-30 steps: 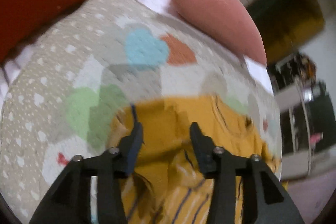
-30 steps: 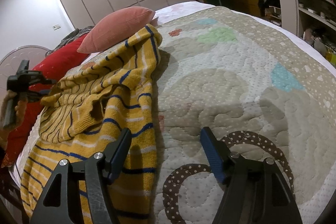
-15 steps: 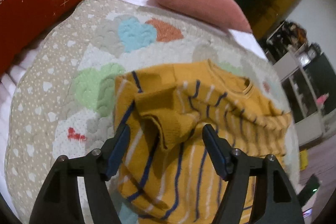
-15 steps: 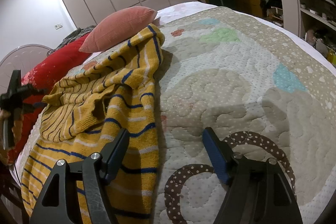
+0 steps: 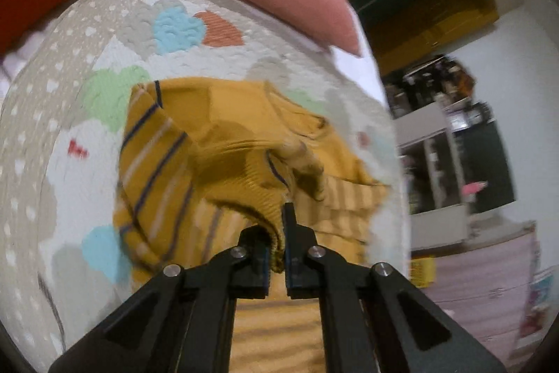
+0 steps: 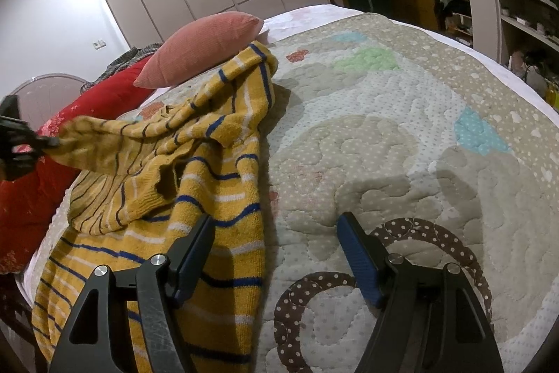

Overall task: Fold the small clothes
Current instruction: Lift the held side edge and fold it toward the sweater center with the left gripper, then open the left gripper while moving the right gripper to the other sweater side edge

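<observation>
Since the earlier frame the left tool (image 5: pixel 276 254) has gone from standing spread over the mustard-yellow knitted sweater with blue and white stripes (image 6: pixel 195 184) to being clamped on a fold of it; its jaws have just been closing, and knit now fills the narrow gap between them. The pinched part, which looks like a sleeve or side edge, is pulled up off the bed and stretched into a taut ridge, where before it lay slack.

Nearest in the right wrist view, the right tool (image 6: pixel 276 254) hangs with its jaws wide apart, one finger over the sweater's striped hem, the other over the beige patchwork quilt with pastel hearts (image 6: pixel 401 142); it holds nothing. The sweater lies rumpled along the quilt's left side, one sleeve running toward the salmon-pink ribbed cushion (image 6: pixel 206 48), with a red blanket (image 6: pixel 24 198) beyond at the edge.

The step in hand seems to be lifting one side to lay it across the body. Next, the left tool likely needs to carry the fold over and release it flat, while the right tool pins or smooths the hem.
</observation>
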### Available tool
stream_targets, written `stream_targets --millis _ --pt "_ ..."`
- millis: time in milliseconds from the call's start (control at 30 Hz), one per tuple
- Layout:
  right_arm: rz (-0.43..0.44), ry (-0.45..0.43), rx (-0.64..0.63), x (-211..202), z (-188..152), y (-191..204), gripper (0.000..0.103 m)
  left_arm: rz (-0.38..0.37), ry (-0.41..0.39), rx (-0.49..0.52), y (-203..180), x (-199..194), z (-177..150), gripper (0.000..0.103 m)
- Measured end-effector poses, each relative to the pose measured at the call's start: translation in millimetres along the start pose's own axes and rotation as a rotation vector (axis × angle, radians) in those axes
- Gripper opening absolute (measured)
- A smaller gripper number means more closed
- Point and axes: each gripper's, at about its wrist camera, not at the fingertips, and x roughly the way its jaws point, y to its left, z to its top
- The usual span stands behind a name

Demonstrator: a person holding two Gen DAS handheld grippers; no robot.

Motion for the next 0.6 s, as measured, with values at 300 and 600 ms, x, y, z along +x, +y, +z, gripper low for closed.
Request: stream_targets --millis 300,600 --pt "-0.042 0.064 -0.011 -10 10 6 0.073 0.056 -0.041 -0.139 57 -6 -12 0.005" --pt "0.198 0.107 -0.106 14 70 82 0.052 0.06 -0.056 -0.106 87 15 -29 0.005"
